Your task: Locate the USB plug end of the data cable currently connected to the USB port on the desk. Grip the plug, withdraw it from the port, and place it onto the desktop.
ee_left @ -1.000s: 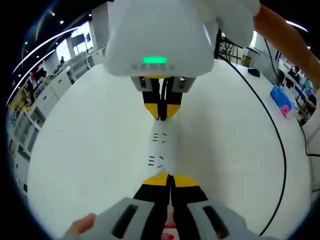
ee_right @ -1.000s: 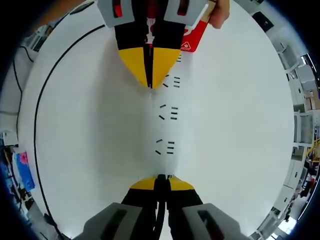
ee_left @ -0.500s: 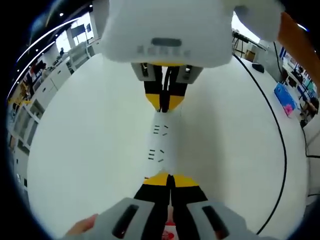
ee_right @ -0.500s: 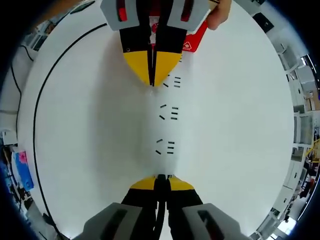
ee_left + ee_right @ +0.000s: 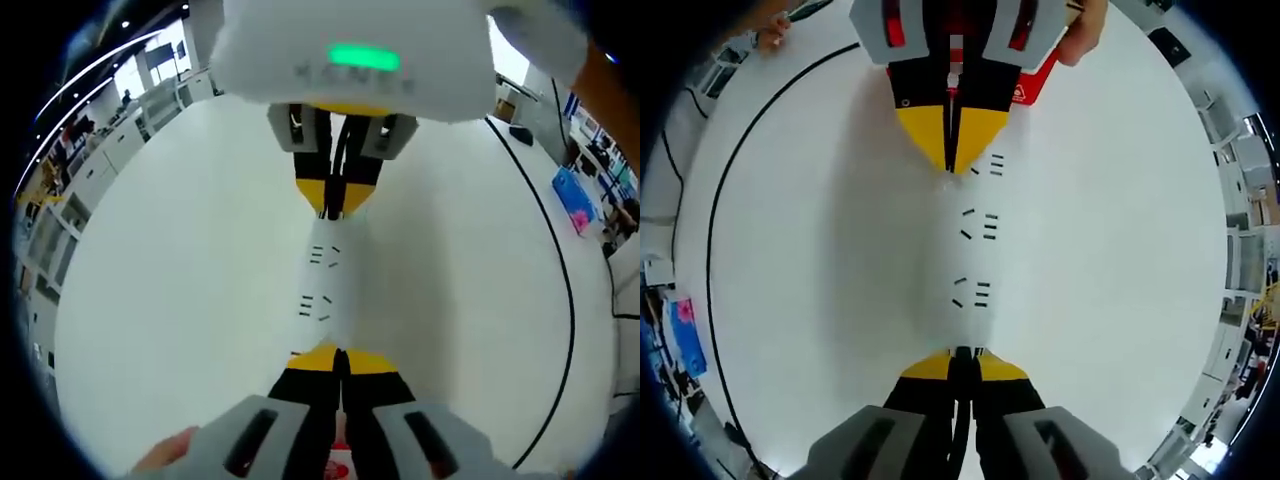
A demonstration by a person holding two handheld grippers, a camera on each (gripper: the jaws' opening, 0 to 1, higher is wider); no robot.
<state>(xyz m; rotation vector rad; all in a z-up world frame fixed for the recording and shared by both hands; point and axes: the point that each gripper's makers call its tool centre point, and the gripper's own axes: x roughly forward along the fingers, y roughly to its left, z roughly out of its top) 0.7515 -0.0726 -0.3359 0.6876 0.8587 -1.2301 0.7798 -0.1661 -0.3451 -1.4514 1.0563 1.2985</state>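
Observation:
A thin black cable (image 5: 563,290) runs in a long curve over the white desk (image 5: 170,260); in the right gripper view the same cable (image 5: 710,250) arcs along the left side. Neither end of it can be made out. My left gripper (image 5: 340,351) is shut with nothing between its yellow-tipped jaws. Facing it across the desk, my right gripper (image 5: 338,212) is also shut and holds nothing. From the right gripper view, the right gripper (image 5: 960,352) rises at the bottom and the left gripper (image 5: 952,170) points down from the top. Both hover apart, tip to tip.
Small black tick marks (image 5: 980,227) are printed on the desk between the two grippers. A red card (image 5: 1028,82) lies beneath the left gripper, by a hand (image 5: 1085,22). A blue box (image 5: 574,198) sits past the cable near the desk's edge.
In the left gripper view the right gripper sits a little higher and farther off, and its green light is lit again. Both grippers stay shut.

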